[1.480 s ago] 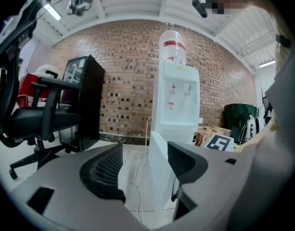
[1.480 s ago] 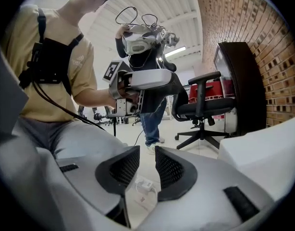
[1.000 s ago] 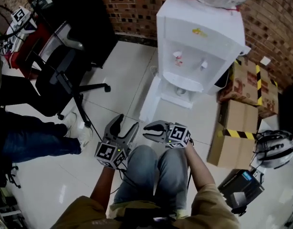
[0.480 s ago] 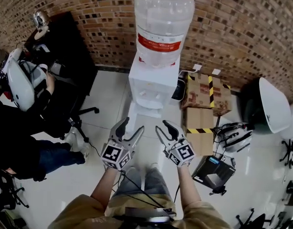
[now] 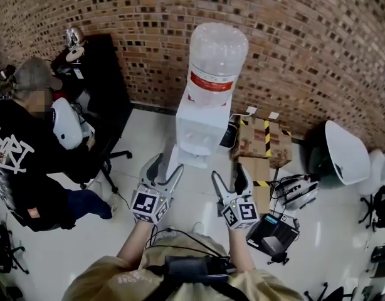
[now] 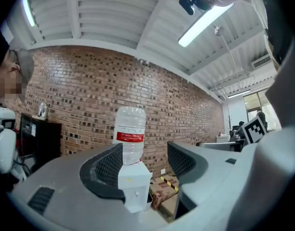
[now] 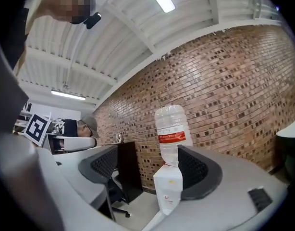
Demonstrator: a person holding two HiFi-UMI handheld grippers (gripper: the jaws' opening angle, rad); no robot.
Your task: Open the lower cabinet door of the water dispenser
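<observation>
The white water dispenser stands against the brick wall with a clear bottle on top. A white panel juts from its base at the lower left and looks like the lower door swung out. Both grippers are held level, well short of the dispenser. My left gripper is open and empty. The jaws of my right gripper have just been opening, and nothing is between them. The dispenser shows far off between the jaws in the left gripper view, and the dispenser likewise in the right gripper view.
A person in black sits at the left beside a black cabinet and an office chair. Taped cardboard boxes stand right of the dispenser. A black device, cables and a white chair lie at the right.
Both grippers have risen a long way and the dispenser now looks farther off. The right gripper turned from pointing sideways to facing the dispenser, and its jaws went from nearly shut to wide.
</observation>
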